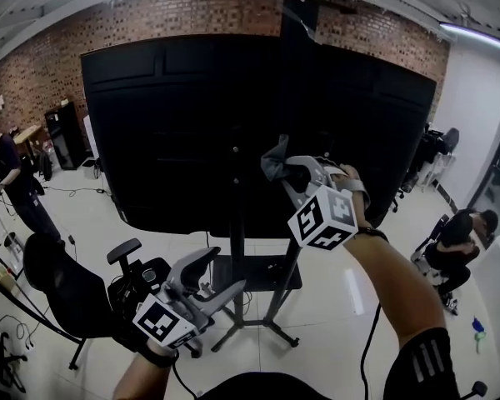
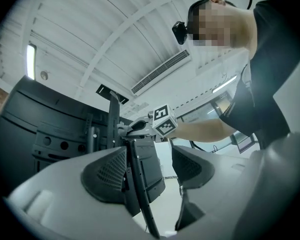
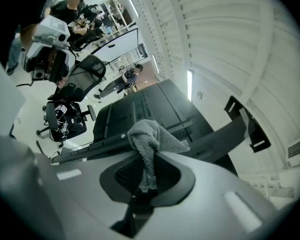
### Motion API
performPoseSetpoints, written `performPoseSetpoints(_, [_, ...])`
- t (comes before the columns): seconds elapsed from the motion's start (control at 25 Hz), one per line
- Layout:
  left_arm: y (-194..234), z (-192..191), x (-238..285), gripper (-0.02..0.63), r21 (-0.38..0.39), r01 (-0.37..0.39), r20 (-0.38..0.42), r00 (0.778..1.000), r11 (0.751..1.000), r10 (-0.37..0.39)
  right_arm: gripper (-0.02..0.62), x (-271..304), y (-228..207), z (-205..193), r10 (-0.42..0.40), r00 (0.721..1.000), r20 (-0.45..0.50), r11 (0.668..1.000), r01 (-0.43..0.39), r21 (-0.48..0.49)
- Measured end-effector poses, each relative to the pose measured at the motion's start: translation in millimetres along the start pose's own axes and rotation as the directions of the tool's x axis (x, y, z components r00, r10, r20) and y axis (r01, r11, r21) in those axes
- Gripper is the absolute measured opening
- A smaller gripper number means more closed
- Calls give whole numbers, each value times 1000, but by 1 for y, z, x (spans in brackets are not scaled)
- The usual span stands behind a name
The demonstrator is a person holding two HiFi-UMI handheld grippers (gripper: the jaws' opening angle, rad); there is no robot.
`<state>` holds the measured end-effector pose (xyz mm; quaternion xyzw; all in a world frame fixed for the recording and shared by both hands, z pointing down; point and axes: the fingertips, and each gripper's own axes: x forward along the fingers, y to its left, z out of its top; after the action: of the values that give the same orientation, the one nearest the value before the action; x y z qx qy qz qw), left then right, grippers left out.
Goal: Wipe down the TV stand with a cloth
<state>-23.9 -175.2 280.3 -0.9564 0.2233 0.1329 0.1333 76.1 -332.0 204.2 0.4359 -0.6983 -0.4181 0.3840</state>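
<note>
From the head view, the right tongs [image 1: 285,170] are reaching up and away to the dark back of the big TV [image 1: 183,115]. They are carrying a grey cloth [image 1: 275,158] beside the upright column of the TV stand [image 1: 237,232], though I cannot tell whether the cloth is touching it. The right gripper view is showing what that angle is hiding: the tongs are pinching the cloth, whose lower end is running down between the pads while its bunched top is spilling out over the tips. The left gripper view is looking up from below. It is showing the left tongs [image 2: 160,176] spread apart, with a dark bar of the stand crossing the gap and the right gripper's marker cube [image 2: 162,120] hanging above. The right arm is stretching forward, forearm bare and wrist raised. The left hand is holding its gripper low and near, left of the stand's feet, with its tips pointing right and away. A black office chair [image 1: 62,294] is standing at the near left, and people are working at the far left and right.
</note>
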Motion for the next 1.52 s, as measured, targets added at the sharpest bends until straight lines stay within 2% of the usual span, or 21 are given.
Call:
performPoseSetpoints(0.28, [-25,-4,40,307,-9,12,-5,1000,1000,-12,31,-35,-25,-88,-70,997,-42,995,73,74])
performPoseSetpoints(0.56, [-42,-12,63,307,4,4,-29,1000,1000,-4,32,-26,-32,-159,-45,993,-105,983,62,170])
performPoseSetpoints(0.72, [-50,-10,76,307,4,-2,-3,1000,1000,2,32,-6,-36,-185,-20,991,-131,980,46,194])
performPoseSetpoints(0.84, [-54,-17,82,307,12,-12,-38,999,1000,12,32,4,-36,-200,-3,990,-144,978,33,207])
performPoseSetpoints(0.96, [-60,-16,88,307,15,-10,-31,999,1000,10,31,7,-37,-220,8,985,-170,973,31,230])
performPoseSetpoints(1.36, [-75,-36,115,307,10,1,-73,997,1000,-1,32,-27,-52,-320,1,963,-270,942,90,323])
performPoseSetpoints(1.52, [-87,-35,131,307,-3,33,-55,998,999,-33,32,-42,-56,-352,-7,950,-312,934,118,336])
